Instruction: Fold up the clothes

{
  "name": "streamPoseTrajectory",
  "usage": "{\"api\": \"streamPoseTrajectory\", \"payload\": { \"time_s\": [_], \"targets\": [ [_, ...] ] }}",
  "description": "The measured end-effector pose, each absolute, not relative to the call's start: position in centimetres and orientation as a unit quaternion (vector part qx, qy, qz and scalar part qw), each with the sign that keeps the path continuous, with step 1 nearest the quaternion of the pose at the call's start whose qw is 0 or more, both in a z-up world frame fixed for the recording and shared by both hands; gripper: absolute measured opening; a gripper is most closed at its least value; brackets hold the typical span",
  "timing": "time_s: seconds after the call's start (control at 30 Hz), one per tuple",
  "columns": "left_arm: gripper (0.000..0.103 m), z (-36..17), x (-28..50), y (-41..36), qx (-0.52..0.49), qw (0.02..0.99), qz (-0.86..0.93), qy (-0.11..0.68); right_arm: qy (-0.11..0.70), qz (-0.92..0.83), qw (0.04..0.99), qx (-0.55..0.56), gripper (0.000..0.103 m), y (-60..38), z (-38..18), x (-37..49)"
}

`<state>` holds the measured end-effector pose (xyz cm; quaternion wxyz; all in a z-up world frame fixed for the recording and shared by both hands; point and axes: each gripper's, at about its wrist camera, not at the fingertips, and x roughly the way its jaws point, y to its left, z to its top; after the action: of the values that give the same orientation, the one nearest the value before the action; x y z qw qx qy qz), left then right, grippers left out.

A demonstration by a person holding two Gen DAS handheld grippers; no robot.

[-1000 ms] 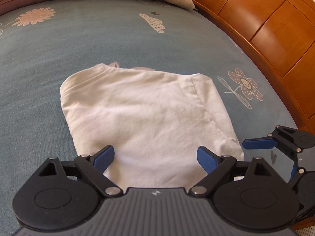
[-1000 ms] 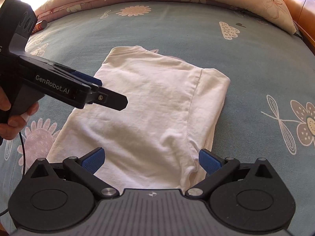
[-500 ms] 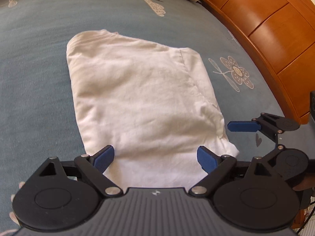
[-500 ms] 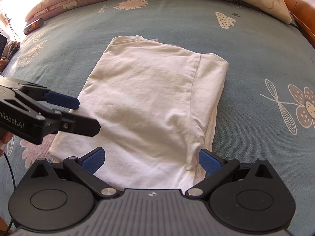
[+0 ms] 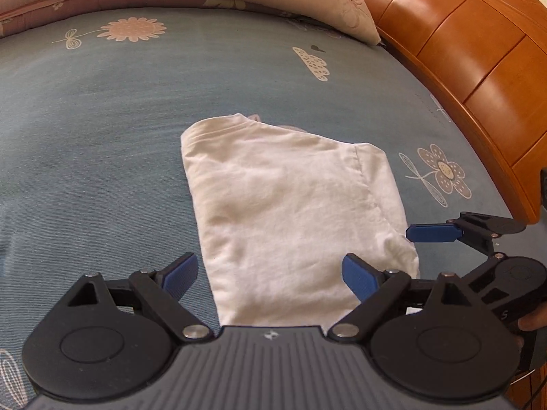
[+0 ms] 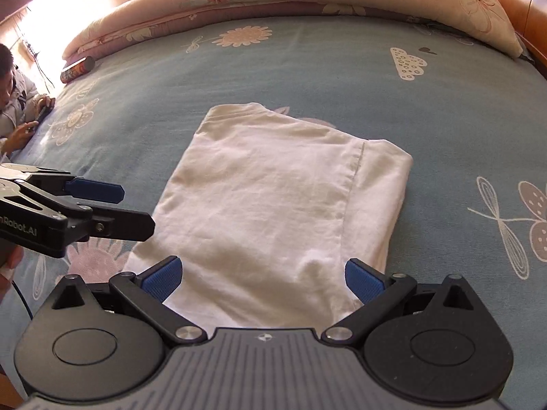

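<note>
While white shirt [image 6: 273, 205] lies part-folded mid-frame on bed [image 6: 307, 68], left gripper [image 5: 270, 273] and right gripper [image 6: 263, 278] gape empty; final fold likely left.

White tee [image 5: 294, 212]; blue floral sheet [image 5: 102, 130]; orange wood headboard [image 5: 478, 61]; blue claw pads [image 6: 160, 278].

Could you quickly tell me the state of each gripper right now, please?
Left gripper: open, holding nothing.
Right gripper: open, holding nothing.
</note>
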<state>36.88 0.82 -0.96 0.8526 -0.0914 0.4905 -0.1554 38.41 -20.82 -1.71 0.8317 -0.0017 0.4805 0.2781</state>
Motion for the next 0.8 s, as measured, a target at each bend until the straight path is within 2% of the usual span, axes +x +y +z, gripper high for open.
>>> {"api": "streamPoseTrajectory", "payload": {
  "time_s": [0.17,0.27,0.4,0.57,0.7,0.8],
  "targets": [
    [0.091,-1.5,37.7,2.5,-0.110,0.847,-0.124,0.504,0.504,0.270,0.820,0.020,0.103,-19.9,-3.7,39.3],
    [0.091,-1.7,37.6,2.3,-0.081,0.848,-0.122,0.509,0.519,0.235,0.822,0.008,0.101,-21.2,-4.9,39.5],
    [0.091,-1.8,38.1,1.9,-0.073,0.847,-0.141,0.507,0.510,0.245,0.824,0.014,0.102,-22.3,-3.6,39.3],
    [0.091,-1.3,41.5,0.4,-0.069,0.856,-0.180,0.480,0.452,0.243,0.856,-0.065,0.103,-21.5,-1.7,40.3],
    [0.091,-1.7,44.9,-0.9,-0.102,0.855,-0.208,0.464,0.430,0.244,0.864,-0.100,0.103,-20.4,-2.4,42.5],
    [0.091,-3.7,46.6,-1.6,-0.107,0.846,-0.204,0.481,0.444,0.241,0.857,-0.100,0.103,-20.3,-4.1,44.1]
  ]
}}
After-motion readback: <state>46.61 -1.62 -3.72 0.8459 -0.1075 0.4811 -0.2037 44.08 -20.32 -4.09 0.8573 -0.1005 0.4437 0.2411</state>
